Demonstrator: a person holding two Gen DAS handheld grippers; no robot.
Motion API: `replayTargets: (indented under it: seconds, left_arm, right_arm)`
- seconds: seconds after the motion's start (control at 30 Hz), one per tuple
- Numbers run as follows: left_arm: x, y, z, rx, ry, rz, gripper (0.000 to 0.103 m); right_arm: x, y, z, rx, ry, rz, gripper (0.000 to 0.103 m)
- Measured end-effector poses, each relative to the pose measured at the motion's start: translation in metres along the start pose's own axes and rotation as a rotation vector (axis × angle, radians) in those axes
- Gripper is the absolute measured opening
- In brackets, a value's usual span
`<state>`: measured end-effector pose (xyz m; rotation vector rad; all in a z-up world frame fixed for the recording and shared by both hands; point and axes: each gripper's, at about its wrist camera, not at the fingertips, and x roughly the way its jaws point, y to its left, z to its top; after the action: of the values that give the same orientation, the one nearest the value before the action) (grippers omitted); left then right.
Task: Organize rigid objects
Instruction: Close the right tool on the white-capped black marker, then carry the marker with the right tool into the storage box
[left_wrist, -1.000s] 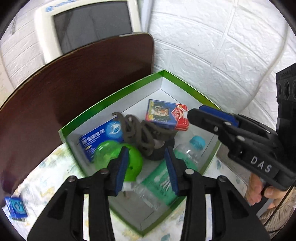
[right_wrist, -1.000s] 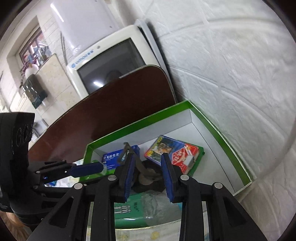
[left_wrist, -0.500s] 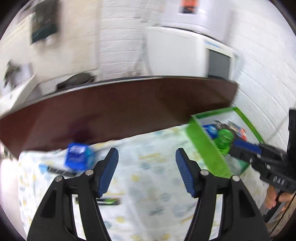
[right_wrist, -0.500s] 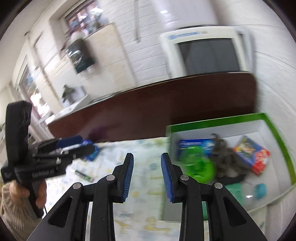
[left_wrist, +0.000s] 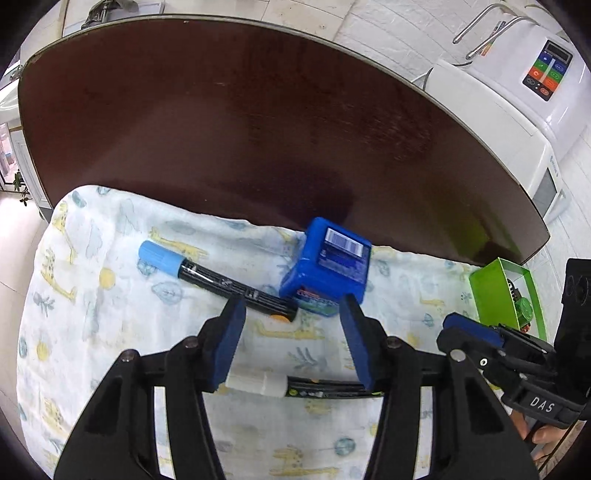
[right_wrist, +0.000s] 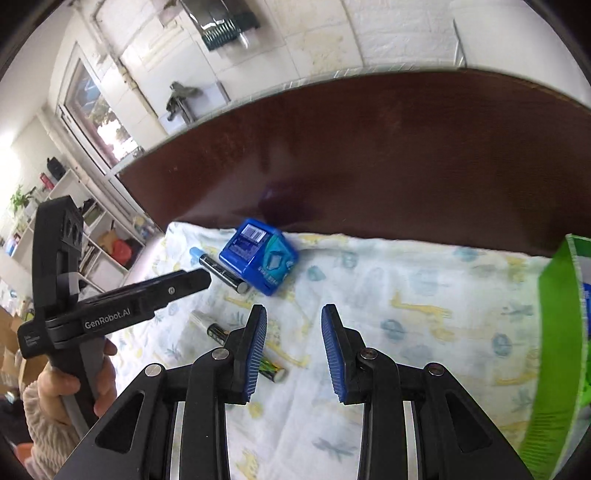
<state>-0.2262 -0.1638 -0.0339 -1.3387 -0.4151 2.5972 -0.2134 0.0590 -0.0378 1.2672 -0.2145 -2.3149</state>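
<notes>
A small blue plastic box (left_wrist: 328, 266) (right_wrist: 258, 256) lies on the patterned cloth (left_wrist: 110, 295), with a black marker with a light-blue cap (left_wrist: 214, 277) (right_wrist: 218, 269) touching its left side. A second black marker with a white cap (left_wrist: 295, 387) (right_wrist: 207, 325) lies nearer. My left gripper (left_wrist: 291, 332) (right_wrist: 205, 278) hovers just short of the blue box, its jaws closing with only cloth showing between them. My right gripper (right_wrist: 294, 347) (left_wrist: 480, 343) stands open and empty over the cloth, to the right of the white-capped marker.
A green-edged box (left_wrist: 506, 291) (right_wrist: 561, 350) holding several items stands at the cloth's right end. The dark brown tabletop (left_wrist: 258, 129) stretches behind the cloth. A white appliance (left_wrist: 517, 92) stands against the wall at the back right. A hand in a knit sleeve (right_wrist: 55, 398) holds the left gripper.
Both grippers have swung left, away from above the green box, to the cloth with the markers and blue box. The left jaws stand wider than a second ago, narrower than half a second ago.
</notes>
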Motion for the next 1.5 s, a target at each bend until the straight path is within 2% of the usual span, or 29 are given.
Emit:
replayTargets:
  seconds: [0.1,0.17,0.3,0.33,0.4,0.47,0.53,0.6,0.63,0.67,0.77,0.87,0.93,0.97,1.0,1.03,1.07,1.1,1.13,1.2,1.3,1.5]
  left_arm:
    - [0.002,0.013,0.009,0.031,-0.008,0.046,0.051]
    - [0.004,0.021,0.009,0.067,0.000,0.061,0.052]
    - [0.013,0.035,0.008,0.158,0.033,0.099,0.053]
    - [0.014,0.038,0.010,0.178,0.036,0.096,0.054]
    - [0.013,0.038,0.009,0.238,0.051,0.087,0.062]
    - [0.012,0.034,0.009,0.311,0.056,0.109,0.063]
    - [0.013,0.030,0.009,0.380,0.068,0.130,0.065]
    - [0.017,0.028,0.011,0.447,0.079,0.145,0.066]
    - [0.018,0.024,0.011,0.487,0.083,0.149,0.066]
    - [0.020,0.020,0.012,0.532,0.087,0.154,0.068]
    - [0.028,0.004,0.011,0.679,0.103,0.171,0.076]
    - [0.041,-0.010,0.004,0.846,0.144,0.168,0.080]
    - [0.055,-0.015,-0.003,0.959,0.178,0.211,0.085]
    - [0.056,-0.015,-0.003,0.995,0.153,0.208,0.091]
    - [0.058,-0.015,0.000,1.014,0.160,0.197,0.090]
    - [0.061,-0.012,0.005,0.988,0.196,0.179,0.089]
    - [0.064,-0.008,0.014,0.927,0.252,0.130,0.076]
    - [0.065,-0.002,0.021,0.850,0.317,0.051,0.056]
    - [0.064,0.000,0.023,0.813,0.345,0.013,0.050]
    - [0.058,0.000,0.015,0.814,0.347,0.002,0.032]
    - [0.047,0.001,0.002,0.725,0.353,0.012,0.022]
    - [0.020,0.001,-0.034,0.546,0.367,0.044,0.023]
  right_arm:
    - [0.015,0.011,-0.002,-0.040,0.014,-0.018,0.033]
    - [0.020,0.027,-0.007,-0.157,0.017,-0.023,0.033]
    - [0.036,0.068,-0.031,-0.441,0.087,-0.035,0.033]
    - [0.041,0.077,-0.037,-0.492,0.104,-0.041,0.036]
    - [0.053,0.090,-0.047,-0.565,0.141,-0.067,0.045]
    - [0.064,0.095,-0.053,-0.603,0.175,-0.101,0.048]
    - [0.076,0.093,-0.057,-0.603,0.212,-0.144,0.047]
    - [0.074,0.089,-0.056,-0.561,0.230,-0.105,0.022]
    - [0.070,0.088,-0.056,-0.549,0.232,-0.137,0.016]
    - [0.065,0.088,-0.056,-0.540,0.229,-0.156,0.016]
    - [0.043,0.076,-0.058,-0.417,0.252,-0.098,0.016]
    - [0.015,0.065,-0.070,-0.358,0.250,-0.073,0.016]
    - [-0.001,0.059,-0.078,-0.328,0.250,-0.068,0.016]
    - [-0.008,0.056,-0.081,-0.317,0.247,-0.072,0.016]
    - [-0.016,0.053,-0.084,-0.305,0.240,-0.077,0.016]
    - [-0.021,0.048,-0.085,-0.290,0.234,-0.077,0.016]
    - [-0.026,0.044,-0.086,-0.271,0.227,-0.073,0.016]
    - [-0.030,0.040,-0.087,-0.251,0.220,-0.075,0.016]
    - [-0.034,0.035,-0.087,-0.231,0.211,-0.080,0.016]
    - [-0.024,0.024,-0.087,-0.197,0.201,-0.076,0.016]
    - [-0.017,0.026,-0.091,-0.171,0.185,-0.069,0.016]
    - [-0.013,0.026,-0.101,-0.199,0.184,-0.087,0.016]
